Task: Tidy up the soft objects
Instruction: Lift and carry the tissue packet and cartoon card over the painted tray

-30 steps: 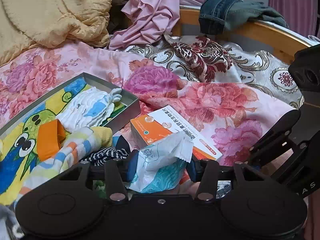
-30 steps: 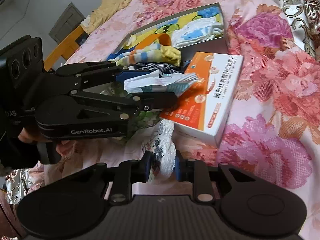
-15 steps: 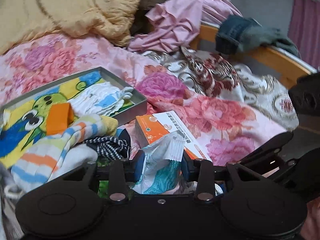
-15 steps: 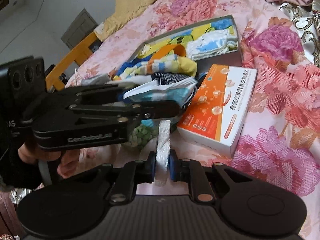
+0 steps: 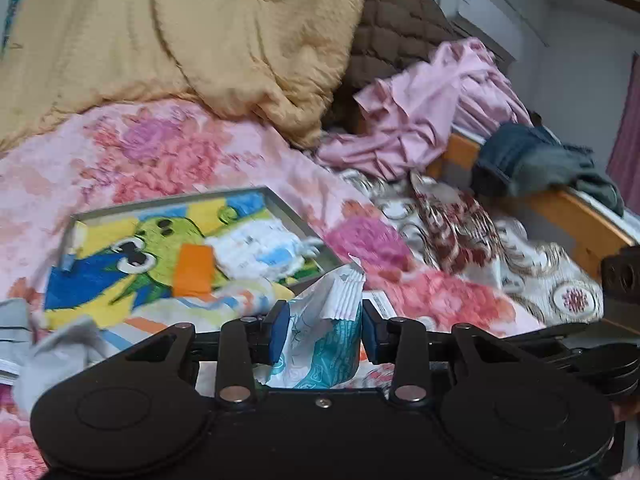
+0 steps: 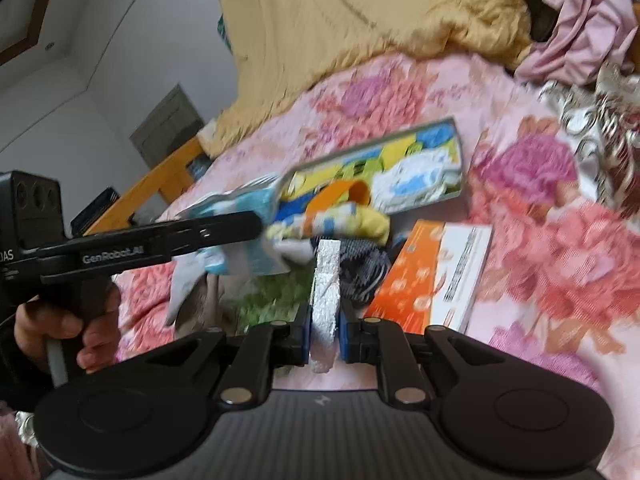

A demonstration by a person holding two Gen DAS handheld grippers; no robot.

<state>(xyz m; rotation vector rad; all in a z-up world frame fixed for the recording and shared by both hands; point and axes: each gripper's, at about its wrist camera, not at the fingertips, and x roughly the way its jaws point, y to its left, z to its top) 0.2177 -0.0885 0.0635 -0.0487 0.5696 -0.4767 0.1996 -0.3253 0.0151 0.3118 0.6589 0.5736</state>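
Soft packet (image 5: 320, 344), white and teal plastic with a crimped top edge, sits pinched between the blue pads (image 5: 279, 332) of the left gripper (image 5: 325, 334), lifted clear of the bed. Jaws closed in on it during the last second and now press its sides; the crimped end sticks up above the pads. From the right wrist view the same packet (image 6: 240, 236) shows as a pale blue blur at the tip of the left gripper (image 6: 256, 226), above the heap of cloth.

Right gripper (image 6: 325, 336) is clamped on a thin silvery foil piece (image 6: 326, 292), which stands upright between the pads and rises above them. Its jaws also narrowed within the last second and are now nearly together, with only the foil between.

A hand (image 6: 68, 332) grips the handle of the left gripper at the left edge of the right wrist view.

Just beyond both grippers: a shallow grey tray (image 5: 298, 220) lined with a cartoon print in green, yellow and blue. In it lie a white and blue folded cloth (image 5: 264, 252) and an orange piece (image 5: 194, 270). A striped sock (image 6: 344, 220) with a yellow end lies at the tray's near edge, and a dark striped cloth (image 6: 366, 270) just beside it.

An orange and white box (image 6: 436, 276) lies flat on the pink flowered bedspread (image 5: 168, 152), to the right of the foil.

Farther back: a yellow quilt (image 5: 180, 28), a heap of pink clothing (image 5: 432, 108), jeans (image 5: 532, 160) draped over the wooden bed rail (image 5: 580, 216).
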